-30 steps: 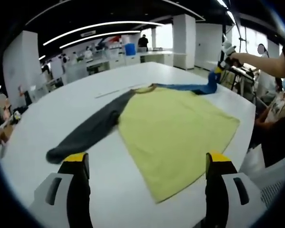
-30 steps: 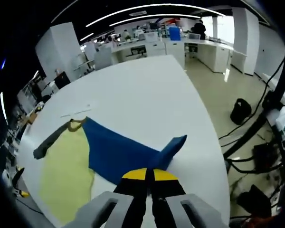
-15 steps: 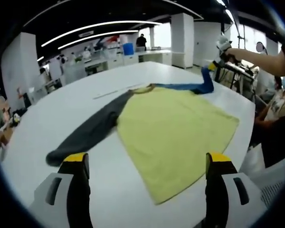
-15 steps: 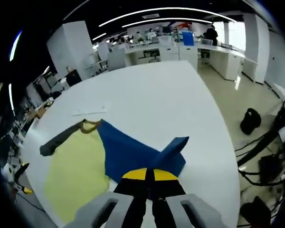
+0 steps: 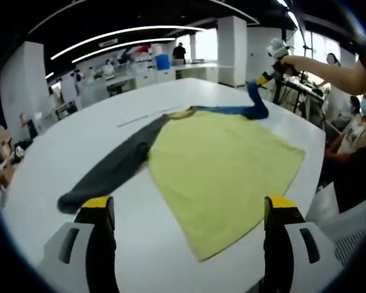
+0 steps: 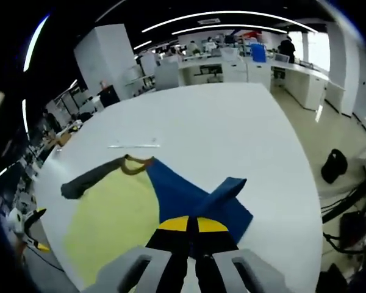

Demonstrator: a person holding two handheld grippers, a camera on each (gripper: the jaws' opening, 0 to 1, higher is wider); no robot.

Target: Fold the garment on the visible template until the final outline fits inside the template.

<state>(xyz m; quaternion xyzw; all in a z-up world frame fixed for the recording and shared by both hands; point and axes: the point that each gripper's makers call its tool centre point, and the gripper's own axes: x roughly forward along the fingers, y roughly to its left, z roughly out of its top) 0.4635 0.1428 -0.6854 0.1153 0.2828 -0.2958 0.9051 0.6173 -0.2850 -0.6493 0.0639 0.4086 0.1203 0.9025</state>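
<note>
- White table (image 5: 61,146) carries a shirt (image 5: 226,171), yellow body flat.
- Right gripper (image 6: 192,224) clamps the blue sleeve (image 6: 189,195), lifted at the table's right edge.
- Left gripper (image 5: 186,210) hangs apart, empty; grey sleeve (image 5: 110,171) unfolded, so folding is barely begun.

The garment (image 5: 222,174) is lying spread on the table (image 5: 79,152), one sleeve (image 5: 107,171) trailing off toward eight o'clock from the collar, the other sleeve (image 5: 244,110) lying out toward two o'clock, its end rising off the tabletop.
</note>
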